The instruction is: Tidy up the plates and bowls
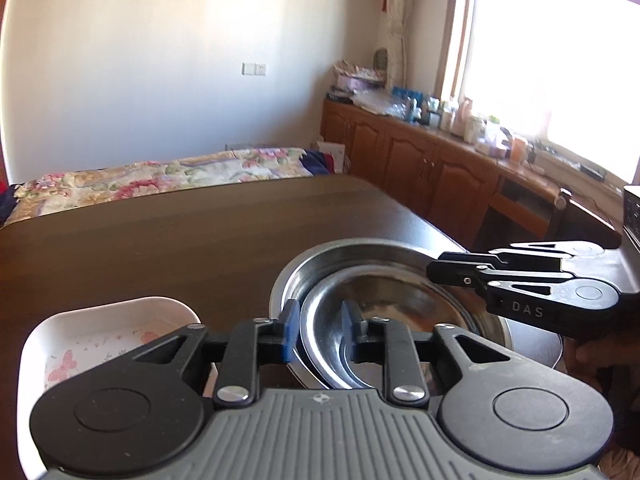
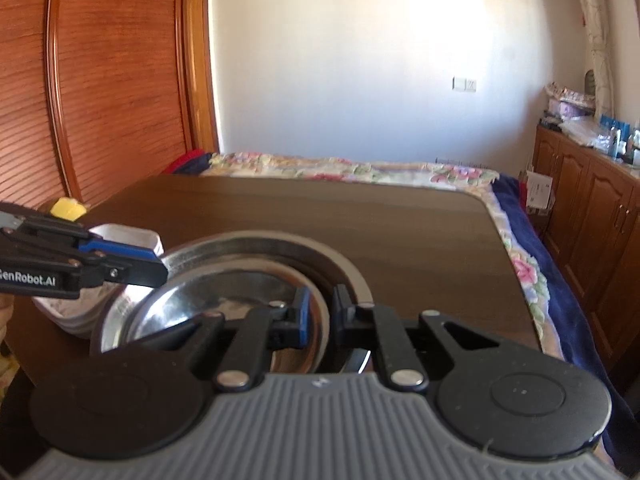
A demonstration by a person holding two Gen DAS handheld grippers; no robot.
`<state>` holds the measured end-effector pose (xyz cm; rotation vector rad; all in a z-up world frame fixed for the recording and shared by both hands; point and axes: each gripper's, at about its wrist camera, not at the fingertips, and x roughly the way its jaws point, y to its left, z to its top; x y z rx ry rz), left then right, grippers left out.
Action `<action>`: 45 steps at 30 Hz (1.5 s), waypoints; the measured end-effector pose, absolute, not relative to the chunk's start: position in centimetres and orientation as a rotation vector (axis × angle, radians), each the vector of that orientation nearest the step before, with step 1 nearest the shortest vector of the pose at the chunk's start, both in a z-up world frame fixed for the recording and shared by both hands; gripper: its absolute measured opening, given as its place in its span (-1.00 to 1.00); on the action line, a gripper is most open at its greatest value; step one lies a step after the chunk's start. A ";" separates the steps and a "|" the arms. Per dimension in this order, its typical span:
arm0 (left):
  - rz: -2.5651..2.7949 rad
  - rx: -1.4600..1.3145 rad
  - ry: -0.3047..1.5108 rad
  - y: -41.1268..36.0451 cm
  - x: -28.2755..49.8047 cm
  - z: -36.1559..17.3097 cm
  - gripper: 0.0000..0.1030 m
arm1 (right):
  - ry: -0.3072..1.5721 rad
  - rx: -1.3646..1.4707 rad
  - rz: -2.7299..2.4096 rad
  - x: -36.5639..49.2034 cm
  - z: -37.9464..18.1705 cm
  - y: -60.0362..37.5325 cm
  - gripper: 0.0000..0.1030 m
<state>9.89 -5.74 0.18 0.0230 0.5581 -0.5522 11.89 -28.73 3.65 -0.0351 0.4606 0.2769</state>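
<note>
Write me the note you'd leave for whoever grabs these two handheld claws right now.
Left gripper: open, with its pads either side of the rim of the shallow round steel dish.
Right gripper: shut, apparently on that dish's opposite rim.
The dish sits inside the larger round steel bowl on the dark wooden table. The white rectangular butterfly-print dish stands beside the bowl.
Done: steel pieces nested.
Left: release the right grip and pull both grippers back. The white dish is probably next.
</note>
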 end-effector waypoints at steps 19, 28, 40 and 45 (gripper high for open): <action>-0.413 0.026 0.431 -7.1 8.9 -2.4 0.78 | 0.321 0.077 0.216 11.4 1.3 -30.7 0.11; -0.427 0.043 0.460 -7.8 8.9 -2.9 0.78 | 0.332 0.100 0.251 11.5 0.2 -30.5 0.18; -0.443 0.037 0.484 -7.8 9.0 -3.0 0.37 | 0.320 0.108 0.274 11.4 0.5 -30.4 0.17; -0.434 0.052 0.495 -8.1 9.4 -3.1 0.05 | 0.327 0.106 0.287 11.4 0.4 -30.2 -0.06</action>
